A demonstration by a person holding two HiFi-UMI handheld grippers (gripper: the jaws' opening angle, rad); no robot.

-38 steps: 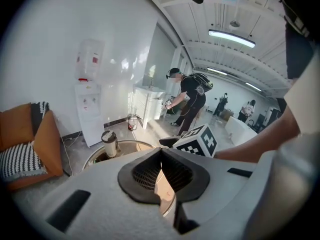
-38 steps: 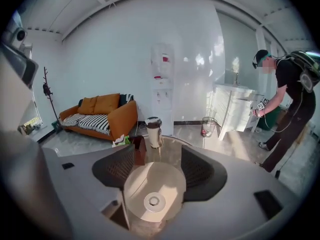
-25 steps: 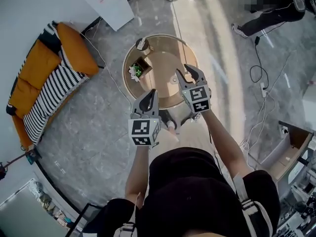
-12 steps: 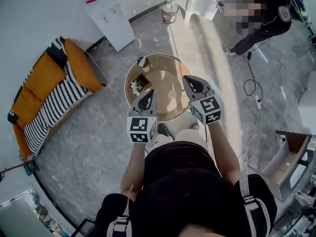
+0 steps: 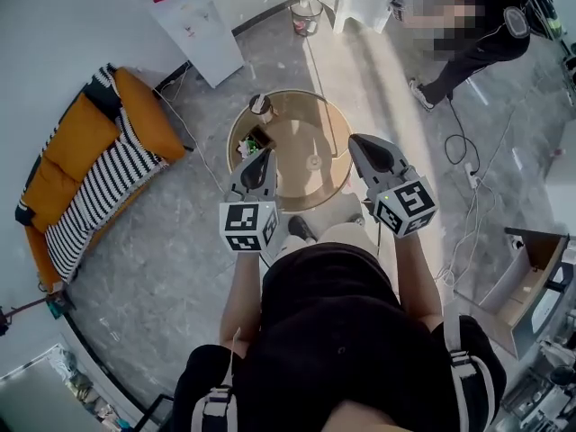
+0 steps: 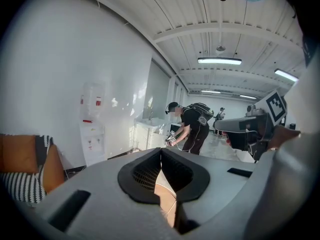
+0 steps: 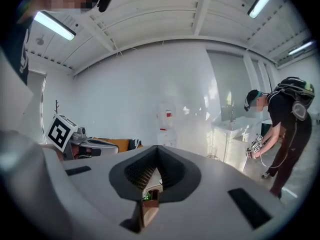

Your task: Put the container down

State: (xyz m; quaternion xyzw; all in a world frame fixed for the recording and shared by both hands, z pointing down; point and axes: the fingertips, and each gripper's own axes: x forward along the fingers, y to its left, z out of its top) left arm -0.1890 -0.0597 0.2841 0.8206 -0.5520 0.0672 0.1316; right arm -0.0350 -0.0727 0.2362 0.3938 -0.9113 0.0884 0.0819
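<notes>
Head view: your left tongs [image 5: 264,157] and right tongs [image 5: 359,141], grey plastic, both closed, empty, above round glossy tan bench [image 5: 292,133]; tiny container [image 5: 312,162] unclear.

Round table [image 5: 297,120]: rim partly hidden behind left gripper [image 5: 262,155], right gripper [image 5: 362,141].
Table-centre item [image 5: 312,161]: too small to identify.

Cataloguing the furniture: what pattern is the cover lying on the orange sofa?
The cover is black-and-white striped; the head view shows it best.
</notes>
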